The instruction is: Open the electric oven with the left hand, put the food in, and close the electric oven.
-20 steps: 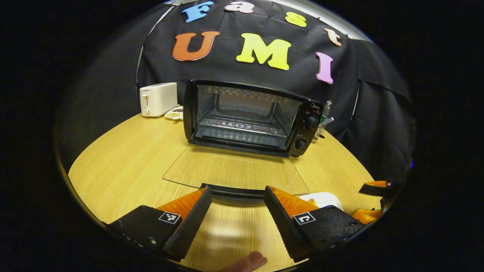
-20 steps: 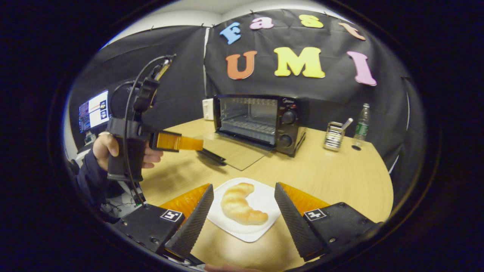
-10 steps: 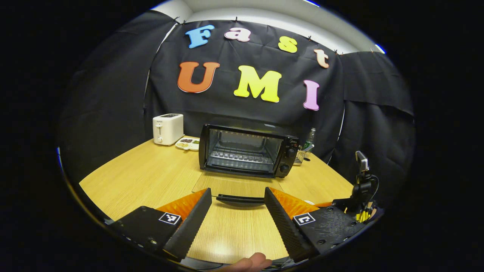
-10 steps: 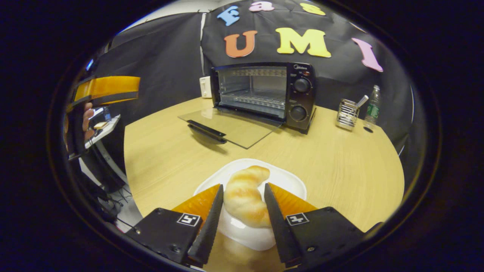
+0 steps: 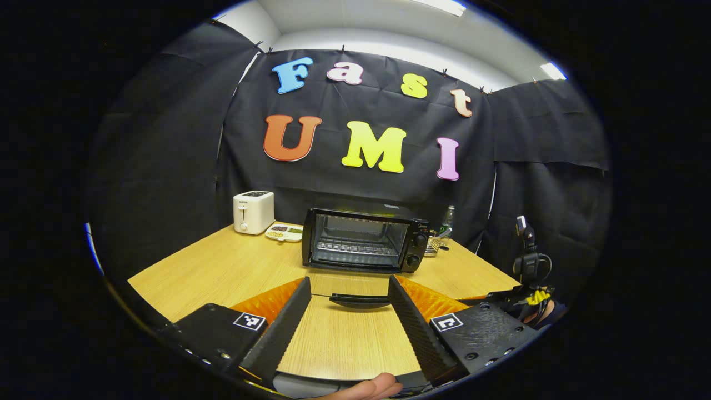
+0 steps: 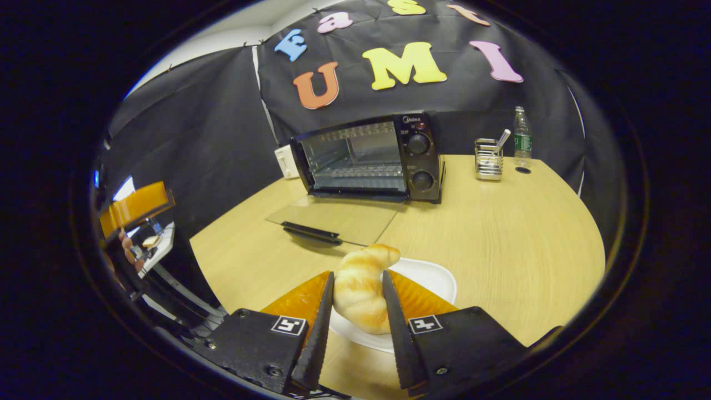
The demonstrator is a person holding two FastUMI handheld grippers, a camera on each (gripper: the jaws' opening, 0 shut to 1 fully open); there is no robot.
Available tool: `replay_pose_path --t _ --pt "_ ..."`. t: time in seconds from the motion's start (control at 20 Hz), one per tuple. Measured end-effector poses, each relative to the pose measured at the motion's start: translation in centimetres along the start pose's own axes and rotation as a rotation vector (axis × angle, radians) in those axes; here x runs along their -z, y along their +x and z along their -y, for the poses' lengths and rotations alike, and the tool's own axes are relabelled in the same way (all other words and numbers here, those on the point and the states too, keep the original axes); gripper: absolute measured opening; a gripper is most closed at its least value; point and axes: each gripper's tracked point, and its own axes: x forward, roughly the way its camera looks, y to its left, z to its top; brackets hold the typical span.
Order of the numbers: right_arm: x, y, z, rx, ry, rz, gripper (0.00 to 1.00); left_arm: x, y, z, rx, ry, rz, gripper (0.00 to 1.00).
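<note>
right gripper view has the right gripper (image 6: 355, 311) closed on the croissant (image 6: 361, 289), both fingers pressed to its sides above the white plate (image 6: 433, 278), though i cannot tell whether the roll has cleared the plate. the oven (image 6: 369, 158) stands well apart at the far side of the table (image 6: 500, 239), its glass door (image 6: 333, 214) folded down flat and the rack inside bare. the step in hand looks like carrying the food to the oven; to do it well, i'd keep the squeeze light so the soft roll is not crushed, carry it level, pass above the door's handle (image 6: 311, 232) rather than across it, and set it down well back on the rack so the door can close. left gripper view shows the left gripper (image 5: 347, 311) wide apart and holding nothing, hanging near the table's front edge and facing the oven (image 5: 364, 247) from afar; it is out of the path and can wait there for the closing. the underside of the croissant is hidden by the fingers, and the far end of the rack is dim through the distortion.
</note>
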Motion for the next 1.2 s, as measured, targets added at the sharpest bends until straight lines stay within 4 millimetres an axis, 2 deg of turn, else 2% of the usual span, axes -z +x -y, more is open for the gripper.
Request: replay_pose_path --t 0.15,0.3,0.55,0.65,0.75,0.95,1.05,1.2 --pt "-2.7 0.9 -2.5 -0.039 0.029 0.034 0.52 -0.5 -0.8 -0.8 -0.009 0.013 0.03 0.92" --pt "-5.1 3.4 -3.6 -0.044 0.04 0.054 0.51 -0.8 -1.2 -1.9 -0.035 0.031 0.05 0.92" --pt "-8.7 9.7 -6.2 -0.11 0.184 0.062 0.52 -1.8 -1.4 -2.9 -0.035 0.062 0.11 0.92" --pt "-10.8 12.5 -6.2 -0.094 0.282 0.114 0.54 -1.7 -1.3 -3.4 -0.046 0.06 0.108 0.92" --pt "-13.3 15.5 -6.6 -0.108 0.413 0.205 0.52 -1.4 -1.1 -4.4 -0.076 0.058 0.095 0.92" --pt "-15.0 20.9 -6.0 -0.068 0.566 0.257 0.54 -1.7 -0.8 -4.6 -0.075 0.065 0.103 0.92" --pt "-16.2 22.4 -4.6 -0.015 0.602 0.331 0.53 -1.6 -0.3 -5.0 -0.083 0.075 0.096 0.92" --pt "-17.3 24.0 -1.5 0.11 0.651 0.433 0.51 -1.4 1.6 -6.2 -0.095 0.102 0.074 0.92"
